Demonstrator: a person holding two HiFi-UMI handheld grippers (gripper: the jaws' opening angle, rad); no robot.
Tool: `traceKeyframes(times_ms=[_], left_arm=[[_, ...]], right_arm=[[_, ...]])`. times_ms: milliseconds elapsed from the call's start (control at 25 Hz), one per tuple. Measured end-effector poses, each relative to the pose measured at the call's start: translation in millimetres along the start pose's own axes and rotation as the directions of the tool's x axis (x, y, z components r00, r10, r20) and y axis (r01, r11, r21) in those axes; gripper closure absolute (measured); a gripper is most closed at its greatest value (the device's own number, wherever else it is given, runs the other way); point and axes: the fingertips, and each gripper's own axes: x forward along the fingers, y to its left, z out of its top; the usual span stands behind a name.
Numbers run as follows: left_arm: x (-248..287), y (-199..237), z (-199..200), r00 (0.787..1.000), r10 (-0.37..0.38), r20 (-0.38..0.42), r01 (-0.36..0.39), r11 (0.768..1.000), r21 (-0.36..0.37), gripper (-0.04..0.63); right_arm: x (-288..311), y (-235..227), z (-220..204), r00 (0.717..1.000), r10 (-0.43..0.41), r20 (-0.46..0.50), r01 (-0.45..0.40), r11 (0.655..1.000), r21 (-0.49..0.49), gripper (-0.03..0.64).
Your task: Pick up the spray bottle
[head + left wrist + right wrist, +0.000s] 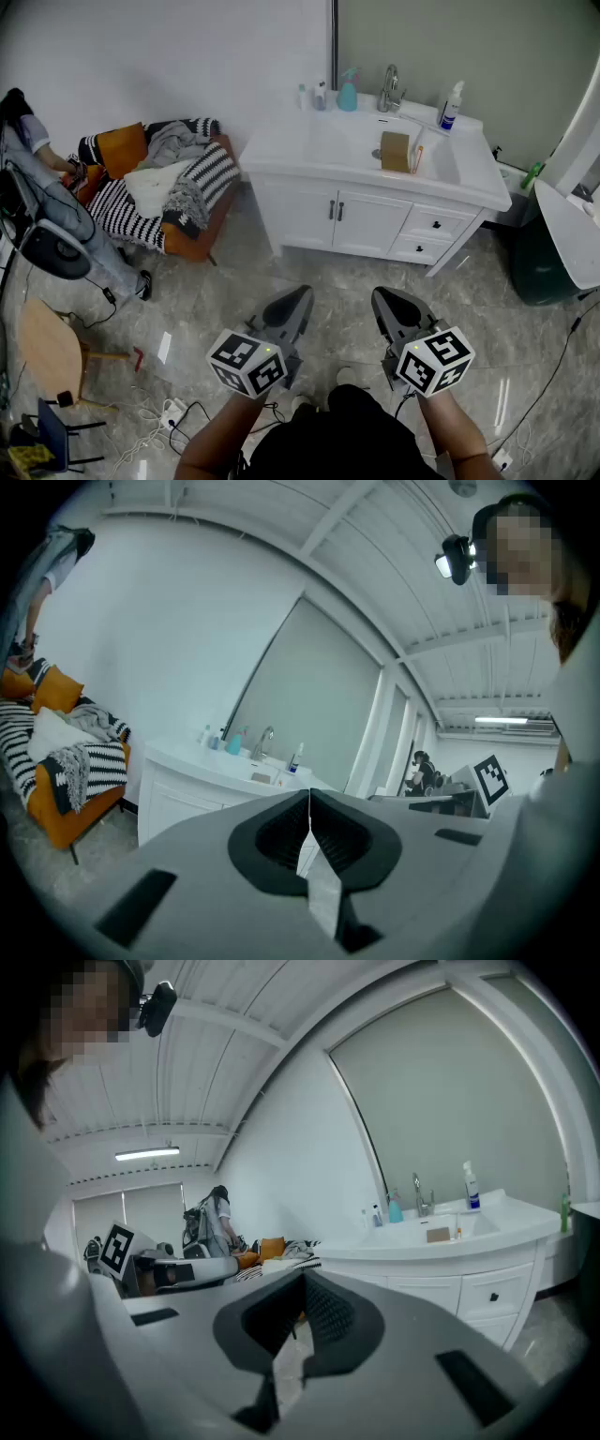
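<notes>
The teal spray bottle (347, 92) stands at the back of the white vanity top (300, 150), left of the faucet (390, 90). It also shows small and far off in the left gripper view (234, 742) and in the right gripper view (395, 1208). My left gripper (298, 300) and right gripper (382, 300) are held side by side low over the floor, well short of the vanity. Both point toward it. Each has its jaws closed together with nothing between them, as the left gripper (308, 795) and right gripper (302, 1281) show in their own views.
A brown box (395, 151) sits in the sink, and a white pump bottle (451, 105) stands at the vanity's right. An orange sofa (159, 187) with striped blankets stands at left, beside a seated person (37, 159). Also here: a wooden stool (52, 352), floor cables (169, 412), a dark bin (544, 262).
</notes>
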Motion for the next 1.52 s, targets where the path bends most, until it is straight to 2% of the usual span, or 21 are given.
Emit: traceKeyframes(times_ms=[240, 560, 880, 1160, 1520], left_arm=[[3.9, 7.2, 0.2, 1.000, 0.021, 0.009, -0.021, 1.000, -0.003, 0.588], [18.1, 17.7, 1.7, 0.998, 0.043, 0.038, -0.041, 0.998, -0.045, 0.588], [67.8, 14.0, 2.0, 0.999, 0.007, 0.046, -0.006, 0.999, -0.033, 0.588], [119.0, 3.6, -3.9, 1.000, 0.010, 0.026, -0.009, 0.999, -0.044, 0.588], [152.1, 9.2, -1.5, 1.000, 0.012, 0.003, -0.012, 0.999, -0.042, 0.588]], right_arm=[[5.7, -11.4, 0.2, 1.000, -0.003, 0.005, 0.003, 1.000, 0.019, 0.612], [16.0, -29.3, 4.1, 1.000, 0.011, 0.014, -0.012, 0.999, 0.048, 0.612], [23.2, -65.6, 11.7, 1.000, 0.013, -0.006, -0.013, 0.999, 0.035, 0.612], [25.8, -106.9, 21.9, 1.000, 0.017, -0.013, -0.017, 0.999, 0.027, 0.612], [40.1, -142.0, 24.1, 1.000, 0.014, -0.016, -0.013, 0.999, 0.051, 0.611]])
